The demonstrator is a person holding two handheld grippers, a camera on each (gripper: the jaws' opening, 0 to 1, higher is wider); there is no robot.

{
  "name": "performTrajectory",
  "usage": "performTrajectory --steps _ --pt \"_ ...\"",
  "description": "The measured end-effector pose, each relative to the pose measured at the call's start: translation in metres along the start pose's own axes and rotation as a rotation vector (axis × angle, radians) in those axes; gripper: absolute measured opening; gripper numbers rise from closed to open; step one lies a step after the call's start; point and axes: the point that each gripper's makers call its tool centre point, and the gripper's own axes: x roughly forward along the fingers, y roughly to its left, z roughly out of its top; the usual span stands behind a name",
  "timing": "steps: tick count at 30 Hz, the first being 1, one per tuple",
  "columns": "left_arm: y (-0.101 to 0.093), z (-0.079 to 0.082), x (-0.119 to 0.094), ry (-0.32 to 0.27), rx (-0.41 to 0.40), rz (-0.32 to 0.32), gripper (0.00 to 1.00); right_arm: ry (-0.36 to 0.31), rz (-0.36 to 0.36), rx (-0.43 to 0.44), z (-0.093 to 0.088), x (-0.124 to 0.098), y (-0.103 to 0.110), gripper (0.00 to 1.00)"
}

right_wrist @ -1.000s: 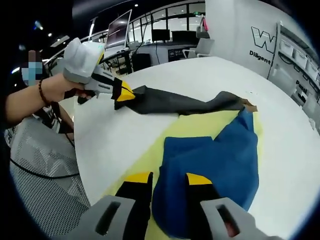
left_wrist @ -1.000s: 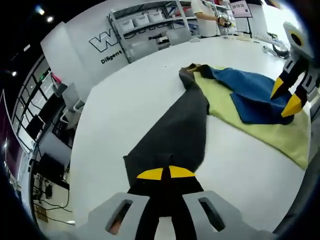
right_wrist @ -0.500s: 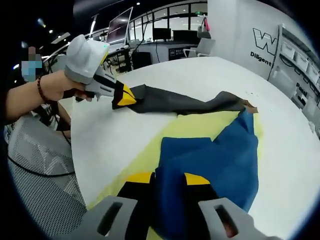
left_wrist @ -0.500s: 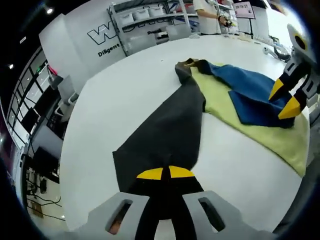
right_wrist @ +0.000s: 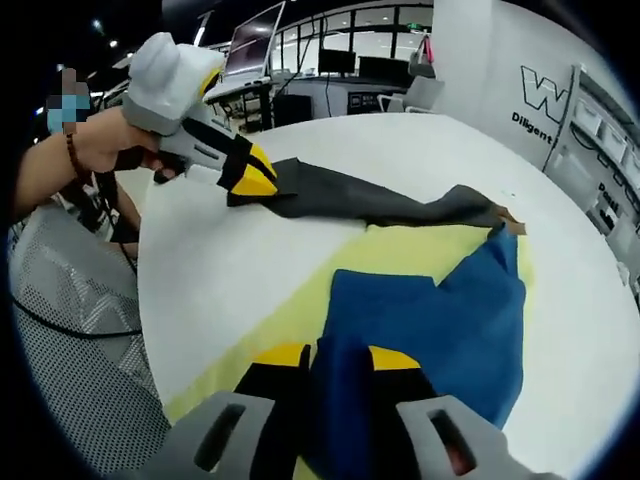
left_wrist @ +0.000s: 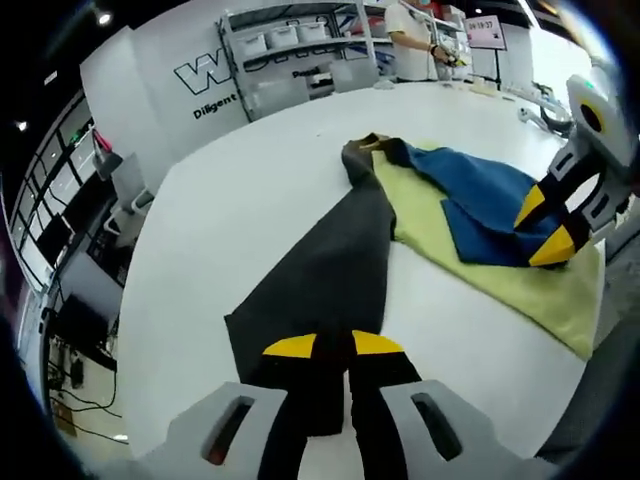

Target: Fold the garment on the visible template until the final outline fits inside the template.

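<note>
The garment (left_wrist: 350,270) lies spread on the white worktop (left_wrist: 250,180): a long dark grey part runs toward the worktop's near edge by the person, and a blue part (right_wrist: 440,330) rests on the yellow-green template (left_wrist: 520,290). Grey and blue meet at a bunched point toward the far side of the worktop. It looks like thin, limp cloth, light, and likely to sag and crease wherever it isn't carried. I'd judge the sensible holds are the outer hems and corners, so a whole panel swings over together.

The left gripper (left_wrist: 333,345) has its yellow-tipped fingers (left_wrist: 290,347) nearly together over the end of the grey part, pinching its hem. In the right gripper view it sits at that grey end near the worktop's edge, a hand (right_wrist: 95,150) round its body.

The right gripper (right_wrist: 335,357) has blue cloth bunched between its fingers (right_wrist: 280,356), which stand a little apart and grip the near hem of the blue part over the template.
</note>
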Motion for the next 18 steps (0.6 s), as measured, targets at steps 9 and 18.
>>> performTrajectory --steps 9,18 --pt "-0.012 0.003 -0.014 -0.017 -0.012 -0.021 0.12 0.023 -0.01 -0.071 -0.004 0.002 0.0 0.07" --pt "-0.014 0.001 -0.026 -0.014 -0.049 -0.014 0.11 0.036 -0.02 -0.141 -0.009 0.006 -0.002 0.0"
